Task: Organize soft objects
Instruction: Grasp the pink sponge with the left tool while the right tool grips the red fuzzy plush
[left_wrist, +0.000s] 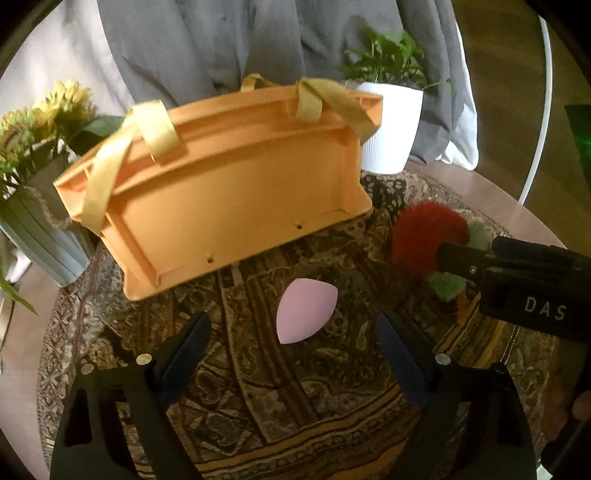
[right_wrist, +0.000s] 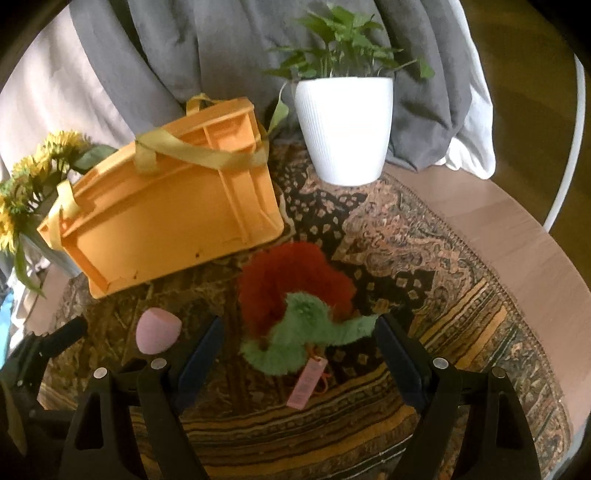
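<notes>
A: What sits on the desk (right_wrist: 498, 236)?
B: A patterned cloth (right_wrist: 424, 258) covers it; largest on that is the orange crate (left_wrist: 236, 206) with yellow straps (left_wrist: 110, 173), near a white plant pot (right_wrist: 345, 129) and a vase of sunflowers (left_wrist: 40, 206).
A: And the soft things?
B: The red-and-green plush toy (right_wrist: 295, 295) lies just in front of the crate, a pink tag (right_wrist: 308, 382) trailing from it. The pink sponge (left_wrist: 304, 312) rests to its left, apart.
A: The grippers?
B: The left hand-held gripper (left_wrist: 295, 343) is spread wide around the sponge, not touching. The right hand-held gripper (right_wrist: 299, 347) is apart too, straddling the plush's green part
</notes>
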